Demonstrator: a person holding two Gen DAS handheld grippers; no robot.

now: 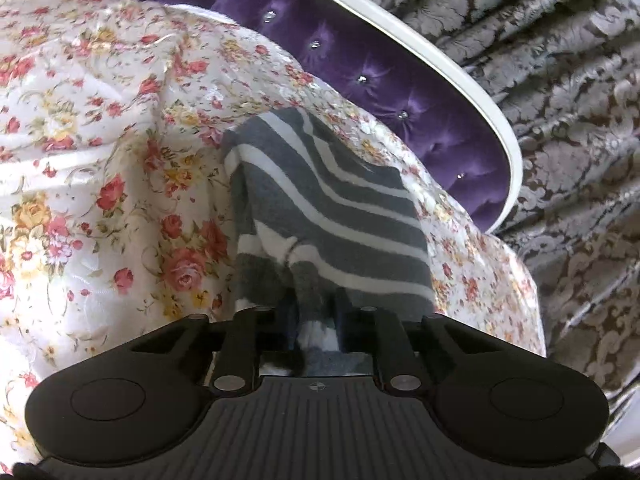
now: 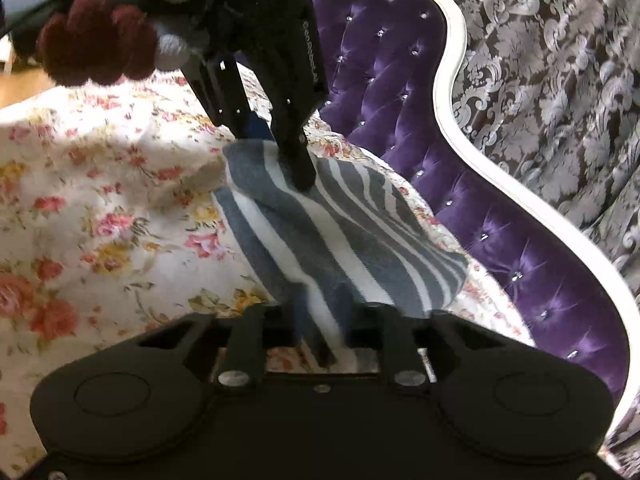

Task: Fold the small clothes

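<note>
A small grey-and-white striped garment (image 1: 332, 208) lies partly lifted over the floral bedspread (image 1: 100, 168). My left gripper (image 1: 316, 320) is shut on the garment's near edge, with cloth bunched between its fingers. In the right wrist view the same garment (image 2: 340, 240) stretches between both grippers. My right gripper (image 2: 324, 328) is shut on its near edge. The left gripper (image 2: 280, 152) shows at the far end, pinching the garment's other edge, held by a hand in a dark red glove (image 2: 96, 52).
A purple tufted headboard (image 2: 460, 184) with a white curved frame (image 2: 500, 184) runs along the right of the bed. Grey damask curtains (image 1: 560, 80) hang behind it. The floral bedspread is rumpled at the left.
</note>
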